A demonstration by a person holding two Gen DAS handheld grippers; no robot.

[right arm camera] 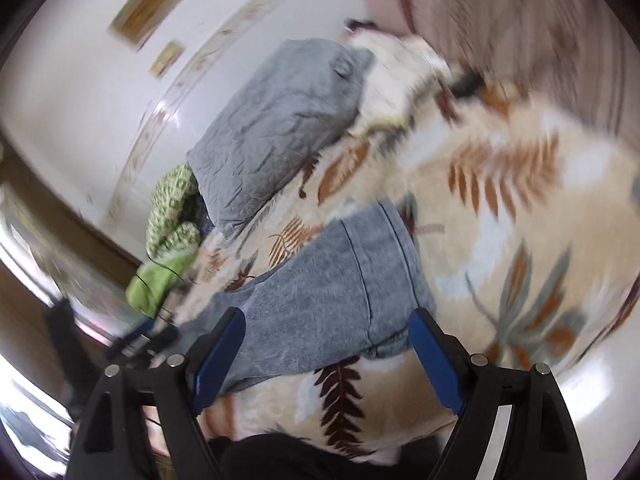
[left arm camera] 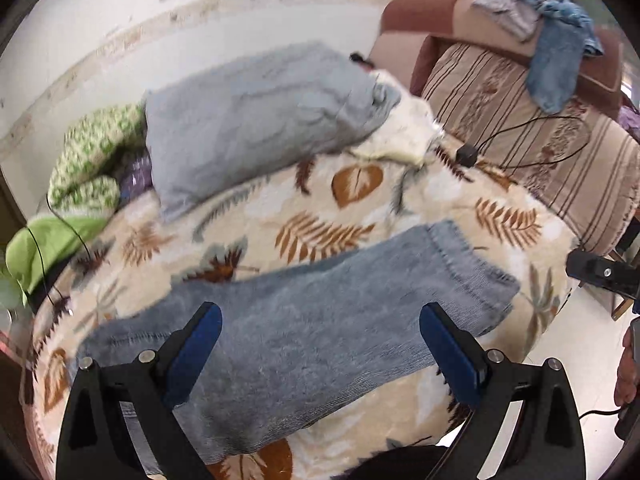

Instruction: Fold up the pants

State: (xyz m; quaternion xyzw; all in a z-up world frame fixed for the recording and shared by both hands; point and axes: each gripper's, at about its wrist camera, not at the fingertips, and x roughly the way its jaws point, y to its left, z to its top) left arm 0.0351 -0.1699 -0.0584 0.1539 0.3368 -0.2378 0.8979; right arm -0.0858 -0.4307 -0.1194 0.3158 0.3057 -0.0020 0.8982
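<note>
The grey-blue pants [left arm camera: 304,320] lie folded into a long flat strip on the leaf-patterned blanket [left arm camera: 360,208], running from lower left to upper right. My left gripper [left arm camera: 320,320] hangs open above them, blue pads wide apart with nothing between. In the right wrist view the same pants [right arm camera: 332,292] lie flat on the blanket [right arm camera: 520,240], their hemmed end toward the upper right. My right gripper [right arm camera: 324,324] is also open above the cloth and holds nothing. The tip of the right gripper shows at the edge of the left wrist view [left arm camera: 600,272].
A grey-blue pillow [left arm camera: 256,120] lies at the back of the bed beside a green patterned cover [left arm camera: 92,160]. A striped sofa [left arm camera: 540,140] with clothes draped over it [left arm camera: 556,64] stands to the right. A black cable and plug [left arm camera: 466,155] lie on the blanket. White floor [left arm camera: 576,360] lies right of the bed.
</note>
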